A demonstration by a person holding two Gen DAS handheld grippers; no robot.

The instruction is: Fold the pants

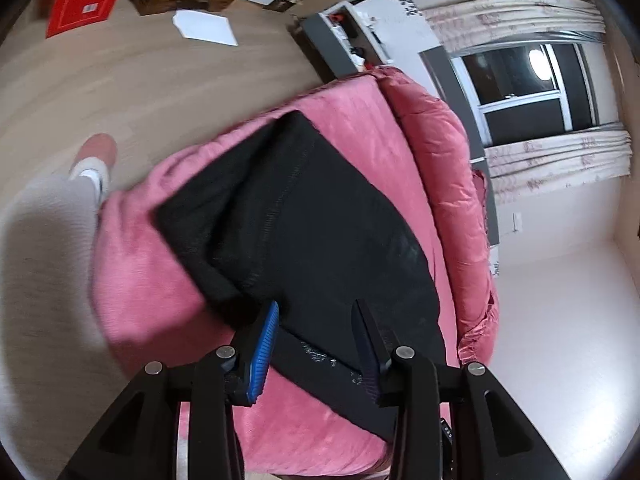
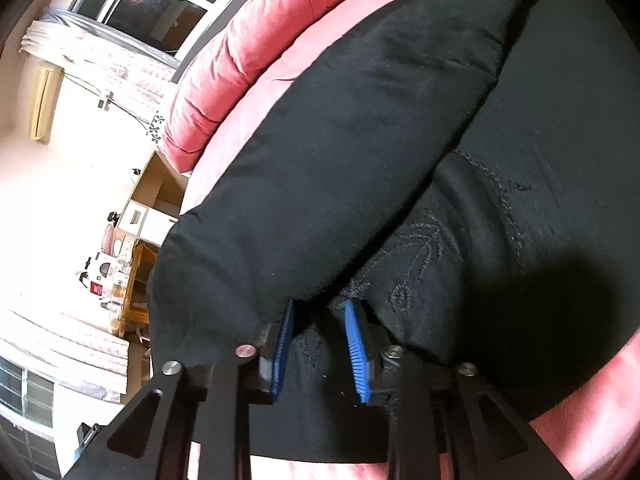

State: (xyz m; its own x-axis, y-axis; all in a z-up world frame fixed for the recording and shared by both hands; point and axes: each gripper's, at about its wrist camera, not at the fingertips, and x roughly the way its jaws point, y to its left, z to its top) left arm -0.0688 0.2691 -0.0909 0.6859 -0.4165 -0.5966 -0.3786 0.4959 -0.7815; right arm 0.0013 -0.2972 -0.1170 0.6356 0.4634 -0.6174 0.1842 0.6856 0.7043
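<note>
On the pink bed (image 1: 352, 120), the black pants (image 1: 304, 216) lie partly folded, one layer already doubled over another and a fold edge raised in the right wrist view; judged mid-task, with further folding and flattening left; left tongs (image 1: 316, 344) stand wide apart above the pants' near edge, apparently holding nothing; right tongs (image 2: 320, 344) are narrowly parted with black cloth between the blue pads (image 2: 356, 352), though whether they pinch it cannot be told.
</note>
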